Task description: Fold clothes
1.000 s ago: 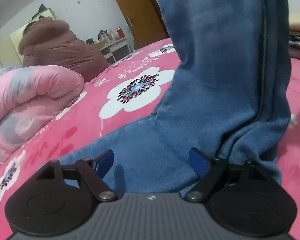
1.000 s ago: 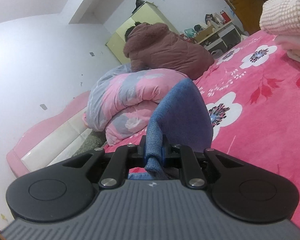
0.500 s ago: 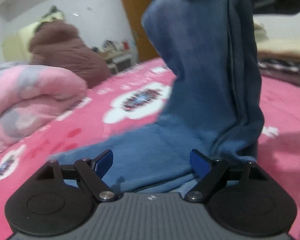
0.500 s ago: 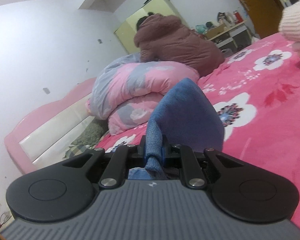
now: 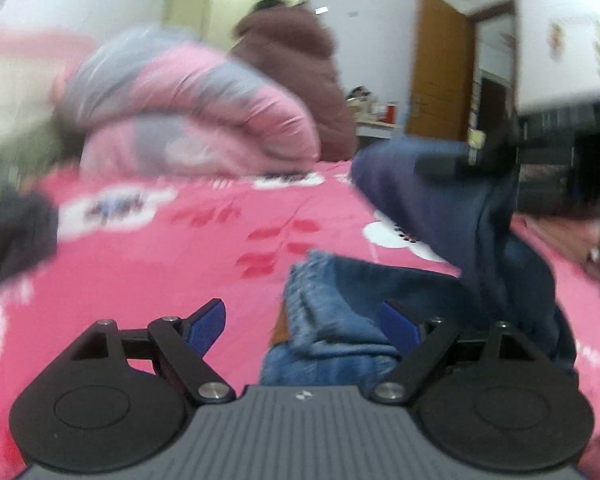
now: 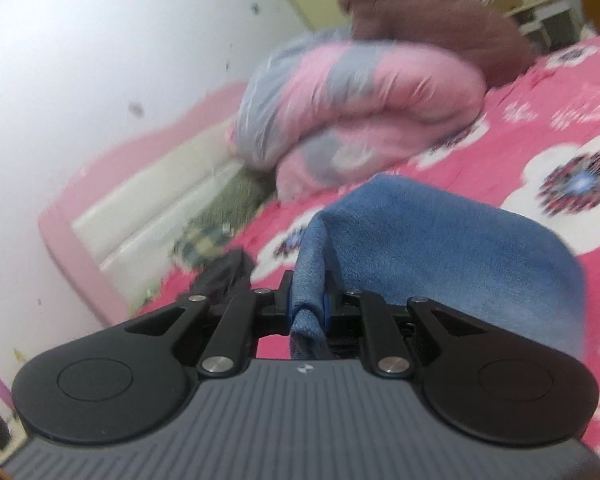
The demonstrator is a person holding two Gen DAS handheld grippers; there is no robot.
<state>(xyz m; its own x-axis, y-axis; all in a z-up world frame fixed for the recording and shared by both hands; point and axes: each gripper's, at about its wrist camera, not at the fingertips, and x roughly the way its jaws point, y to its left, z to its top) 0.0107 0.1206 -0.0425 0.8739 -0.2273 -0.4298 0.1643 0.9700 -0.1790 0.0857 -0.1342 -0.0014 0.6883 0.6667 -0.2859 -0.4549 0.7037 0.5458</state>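
A pair of blue jeans point(image 5: 452, 280) lies on the pink flowered bedspread point(image 5: 160, 272), one part lifted at the right. Its frayed hem point(image 5: 316, 300) sits between the blue fingers of my left gripper point(image 5: 302, 312), nearer the right finger. The jaws are closing and the pads do not press on the cloth. My right gripper point(image 6: 308, 300) is shut on a fold of the jeans point(image 6: 440, 248), which drapes forward over the bed. In the left wrist view the right gripper point(image 5: 496, 152) shows blurred at the upper right, holding up the cloth.
A rolled pink and grey quilt point(image 5: 196, 120) lies at the head of the bed, beside a pink headboard point(image 6: 140, 184). A person in a brown fleece coat point(image 5: 296, 68) is behind it. A dark garment point(image 5: 8, 236) lies at the left. A wooden door point(image 5: 440, 68) stands at the back right.
The left view has swung left and rolled; the jeans' hem now lies between its fingers, which have narrowed. The right gripper carried its fold sideways and lower, still gripping it.
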